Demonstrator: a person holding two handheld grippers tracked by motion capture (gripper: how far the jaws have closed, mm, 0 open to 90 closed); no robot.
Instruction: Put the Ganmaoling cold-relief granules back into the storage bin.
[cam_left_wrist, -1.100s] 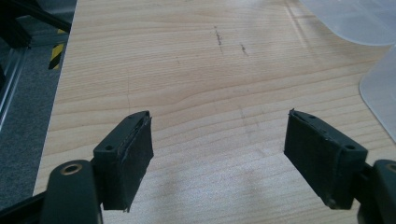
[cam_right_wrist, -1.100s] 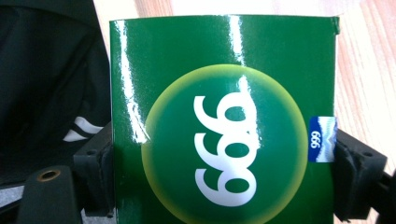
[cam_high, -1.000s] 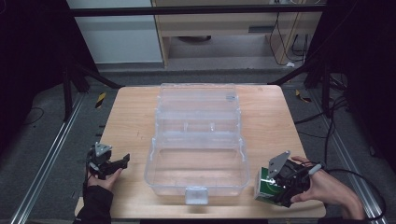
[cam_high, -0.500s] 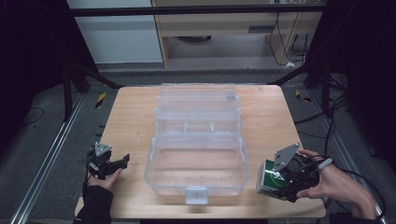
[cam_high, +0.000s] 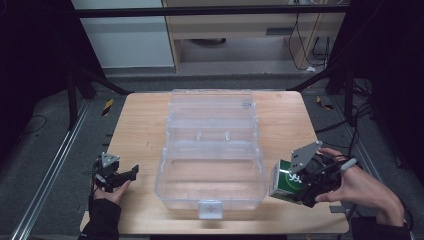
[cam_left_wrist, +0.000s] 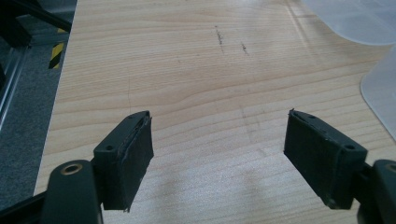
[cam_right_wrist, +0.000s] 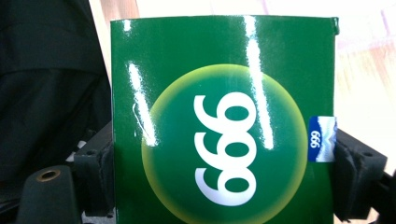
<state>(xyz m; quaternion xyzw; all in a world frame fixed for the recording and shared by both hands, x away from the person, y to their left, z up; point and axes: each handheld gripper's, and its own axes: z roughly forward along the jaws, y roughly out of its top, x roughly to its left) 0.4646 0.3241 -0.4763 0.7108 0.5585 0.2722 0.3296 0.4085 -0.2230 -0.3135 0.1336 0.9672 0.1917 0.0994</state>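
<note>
Right tongs (cam_high: 292, 182) clamp the green box (cam_high: 284, 181) by its 2 sides: light, glossy, slippery, crushable card; left tongs (cam_high: 120, 175) gape empty.

A green box (cam_right_wrist: 224, 121) runs off the right gripper view's lower edge, hiding most of the bench behind it. In the high view, its print is too small to read, and a hand (cam_high: 360, 187) covers the box's far side.

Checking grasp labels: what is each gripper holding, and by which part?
Right gripper: glossy green cardboard box, fingers clamped on its two opposite side faces. Left gripper: open, nothing held.
</note>
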